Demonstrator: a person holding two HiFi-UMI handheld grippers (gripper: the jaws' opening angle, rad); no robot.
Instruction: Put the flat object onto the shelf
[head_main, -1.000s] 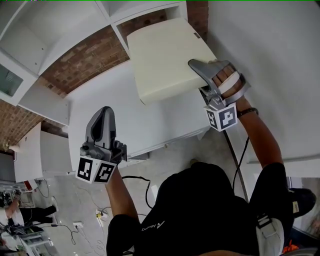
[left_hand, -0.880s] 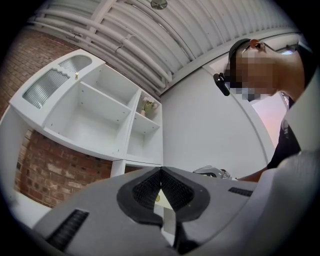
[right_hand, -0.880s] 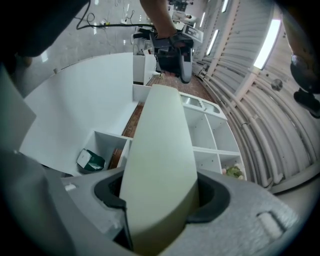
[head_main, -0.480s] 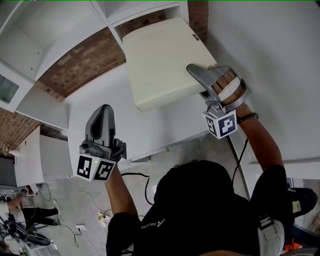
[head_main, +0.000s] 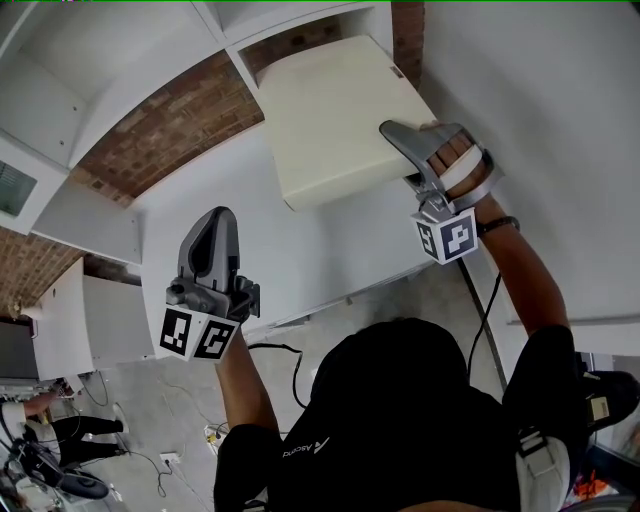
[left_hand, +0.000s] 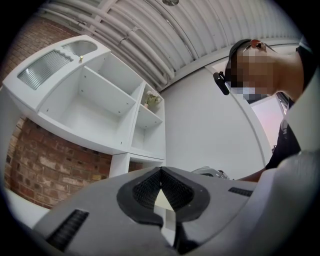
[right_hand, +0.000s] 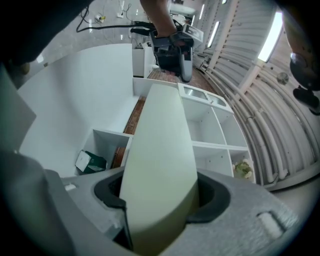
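Note:
The flat object (head_main: 335, 115) is a thick cream slab, held up at the white shelf unit (head_main: 300, 22). My right gripper (head_main: 396, 138) is shut on its near right edge, and in the right gripper view the flat object (right_hand: 160, 160) fills the gap between the jaws and reaches toward the shelf compartments (right_hand: 212, 135). My left gripper (head_main: 213, 228) hangs lower left, apart from the slab, shut with nothing in it. In the left gripper view its jaw tips (left_hand: 160, 171) meet below the shelf unit (left_hand: 100, 105).
A brick wall (head_main: 175, 120) runs behind the white shelving. A green box (right_hand: 90, 161) sits in a lower compartment. A small pale ornament (right_hand: 243, 169) stands in another cell. A white wall (head_main: 540, 110) is at the right. Cables (head_main: 270, 355) lie on the floor.
The slab and my right gripper have shifted slightly right and toward the shelf opening. My left gripper has drifted a little to the right, still shut.

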